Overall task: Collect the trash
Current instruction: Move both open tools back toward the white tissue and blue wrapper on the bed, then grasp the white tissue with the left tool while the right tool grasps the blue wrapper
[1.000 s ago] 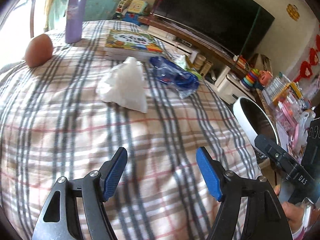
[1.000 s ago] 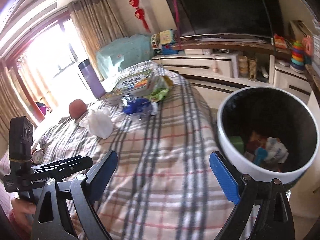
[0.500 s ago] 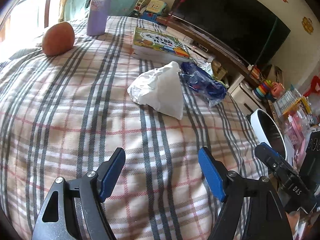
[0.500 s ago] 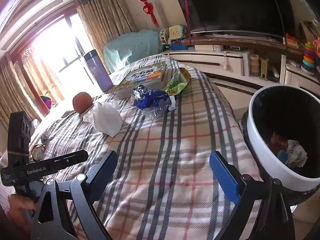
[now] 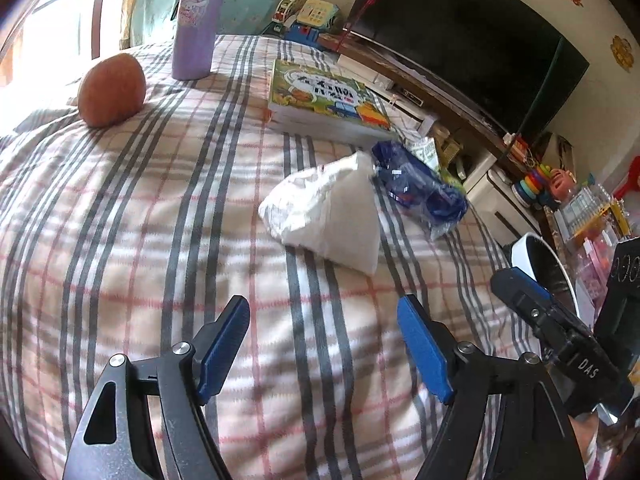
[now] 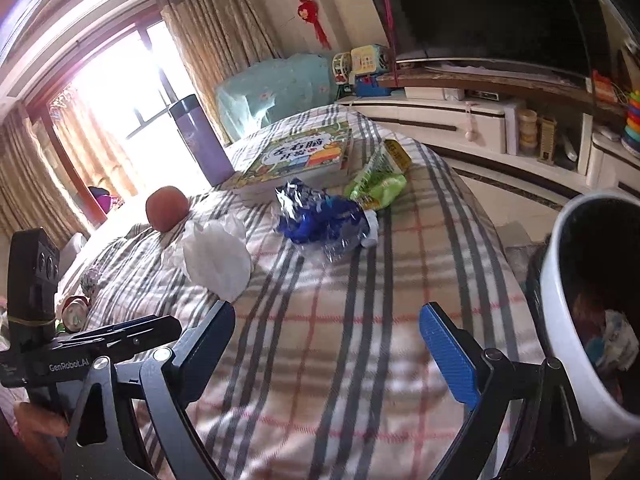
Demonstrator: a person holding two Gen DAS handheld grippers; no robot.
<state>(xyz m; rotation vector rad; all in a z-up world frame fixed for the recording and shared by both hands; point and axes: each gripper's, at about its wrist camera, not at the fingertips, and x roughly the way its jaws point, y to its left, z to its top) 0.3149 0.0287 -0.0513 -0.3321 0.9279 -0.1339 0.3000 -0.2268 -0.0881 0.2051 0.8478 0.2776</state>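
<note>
Both tools [image 5: 323, 344] [image 6: 328, 344] wide open, empty, above plaid blanket [image 5: 120, 220].

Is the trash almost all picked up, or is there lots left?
Some is done: the white bin already has scraps inside. Nothing is in hand: the left claw and right claw are both open and empty. Left on the checked blanket: the crumpled white tissue, the blue wrapper and the green packet.
</note>
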